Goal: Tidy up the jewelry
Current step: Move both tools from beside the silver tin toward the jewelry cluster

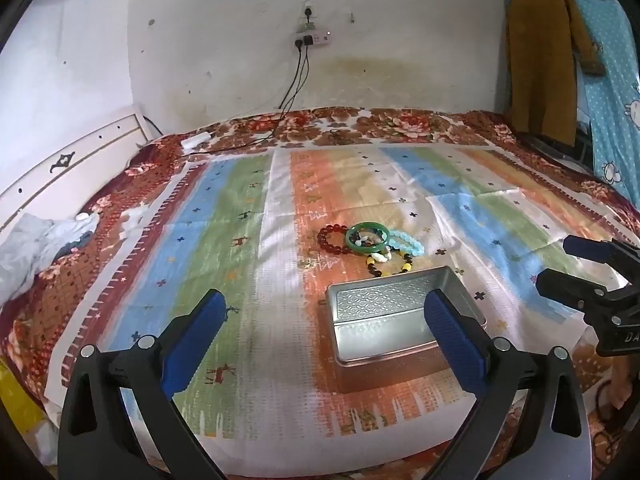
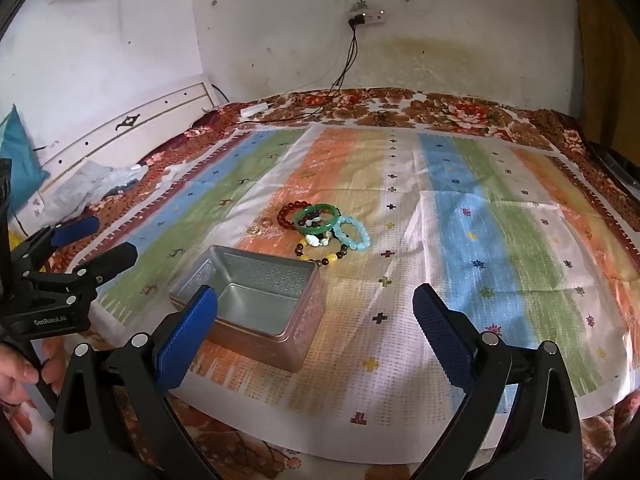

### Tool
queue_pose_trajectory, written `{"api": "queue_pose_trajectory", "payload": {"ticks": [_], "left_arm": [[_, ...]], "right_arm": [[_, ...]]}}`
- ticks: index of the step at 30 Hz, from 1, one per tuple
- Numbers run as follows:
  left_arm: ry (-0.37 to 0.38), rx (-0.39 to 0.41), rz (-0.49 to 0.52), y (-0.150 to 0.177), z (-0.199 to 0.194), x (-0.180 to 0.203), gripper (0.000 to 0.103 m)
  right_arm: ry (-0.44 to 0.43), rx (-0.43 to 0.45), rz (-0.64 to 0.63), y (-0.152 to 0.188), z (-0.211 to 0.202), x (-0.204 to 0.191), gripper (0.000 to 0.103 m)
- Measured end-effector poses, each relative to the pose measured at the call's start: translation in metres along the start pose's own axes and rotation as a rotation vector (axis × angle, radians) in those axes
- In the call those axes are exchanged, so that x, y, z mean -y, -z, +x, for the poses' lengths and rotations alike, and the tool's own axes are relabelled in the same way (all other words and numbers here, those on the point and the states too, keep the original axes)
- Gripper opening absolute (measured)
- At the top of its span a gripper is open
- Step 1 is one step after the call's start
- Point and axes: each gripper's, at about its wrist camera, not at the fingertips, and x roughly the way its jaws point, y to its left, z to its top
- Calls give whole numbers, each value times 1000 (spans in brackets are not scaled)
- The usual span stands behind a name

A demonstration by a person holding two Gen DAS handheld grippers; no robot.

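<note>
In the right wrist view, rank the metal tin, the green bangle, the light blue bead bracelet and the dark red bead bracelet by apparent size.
1. metal tin, by far the largest, though also nearest the camera.
2. green bangle, light blue bead bracelet and dark red bead bracelet: too alike and overlapping to rank.

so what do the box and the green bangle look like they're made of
Box: looks like thin metal, probably tin; its inside is a dull silver sheen with embossed patterning.
Green bangle: a smooth, glossy, translucent-looking ring, so jade, glass or resin; the pictures cannot settle which.
</note>
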Motion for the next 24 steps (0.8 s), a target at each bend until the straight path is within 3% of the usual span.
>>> {"api": "queue_pose_trajectory", "payload": {"ticks": [24], "left_arm": [[43, -69, -21, -13, 22, -4, 97]], "right_arm": [[-44, -20, 14, -14, 15, 3, 99]]}}
